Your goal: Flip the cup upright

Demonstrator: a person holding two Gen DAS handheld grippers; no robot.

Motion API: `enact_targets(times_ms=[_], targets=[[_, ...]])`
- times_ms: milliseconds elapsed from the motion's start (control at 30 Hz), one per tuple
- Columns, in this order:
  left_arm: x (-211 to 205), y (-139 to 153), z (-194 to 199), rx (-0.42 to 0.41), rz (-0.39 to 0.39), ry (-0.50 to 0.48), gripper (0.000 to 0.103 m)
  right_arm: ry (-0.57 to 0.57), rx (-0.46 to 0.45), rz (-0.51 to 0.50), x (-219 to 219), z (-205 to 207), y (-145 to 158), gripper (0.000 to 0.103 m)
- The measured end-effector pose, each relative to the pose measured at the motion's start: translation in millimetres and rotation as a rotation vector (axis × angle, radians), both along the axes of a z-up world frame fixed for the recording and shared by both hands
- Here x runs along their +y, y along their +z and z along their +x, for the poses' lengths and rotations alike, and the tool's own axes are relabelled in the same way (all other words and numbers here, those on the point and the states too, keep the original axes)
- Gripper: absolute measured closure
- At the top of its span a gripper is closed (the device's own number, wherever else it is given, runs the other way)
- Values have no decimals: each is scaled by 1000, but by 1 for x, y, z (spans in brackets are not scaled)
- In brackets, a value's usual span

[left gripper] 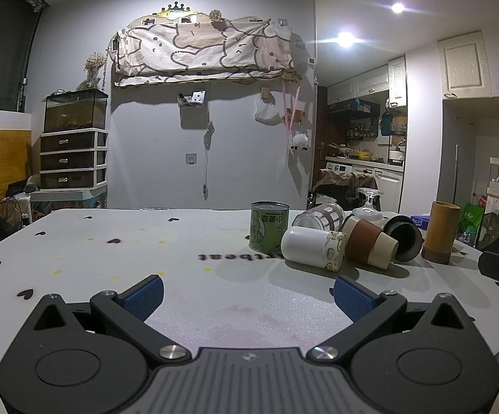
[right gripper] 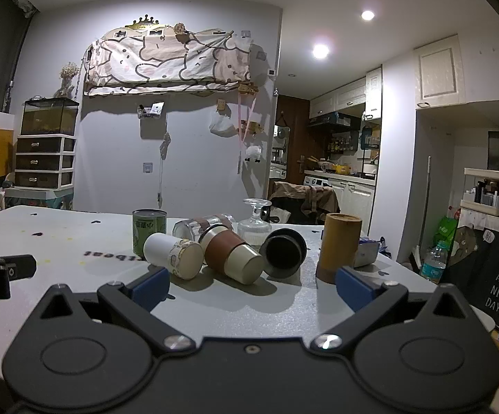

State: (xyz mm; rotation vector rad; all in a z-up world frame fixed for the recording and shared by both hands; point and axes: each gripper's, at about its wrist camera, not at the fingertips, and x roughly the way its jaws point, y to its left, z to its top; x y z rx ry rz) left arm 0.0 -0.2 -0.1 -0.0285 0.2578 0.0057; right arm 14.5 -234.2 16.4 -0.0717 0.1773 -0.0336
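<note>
Nearest, left gripper low over the grey table, blue fingertips spread wide, holding nothing, bare foam surface between and ahead of them. Level with the tabletop, pointing straight across it. Off to its right, a dark piece of the other tool at the frame edge. Likewise right gripper low and level, blue fingers wide apart and empty, aimed at the cluster of cups; open table between its tips and the nearest cups. Table's right edge close beside the right finger, floor clutter beyond.

Next, lying on their sides in a row: white cup with a patterned band, touching the brown-sleeved cup, then black cup with its mouth toward the camera. Just right of these, bamboo cup standing on end near the table's right edge.

Behind them, green tin standing at the left, a clear glass jar on its side, and an inverted stemmed glass.

Farther back, far table edge, then grey wall.
</note>
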Motion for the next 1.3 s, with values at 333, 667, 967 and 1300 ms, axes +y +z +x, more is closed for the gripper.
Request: enact_targets(times_ms=[333, 667, 967, 1300], targets=[[0, 0, 0, 0, 1, -1, 0, -1, 2, -3, 5, 0, 0, 0], [0, 0, 0, 1, 0, 0, 0, 1, 2, -6, 6, -1, 0, 0], [0, 0, 0, 1, 1, 0, 0, 2, 4, -6, 6, -1, 0, 0], [0, 0, 0, 1, 1, 0, 0, 2, 4, -6, 6, 1, -1, 0]])
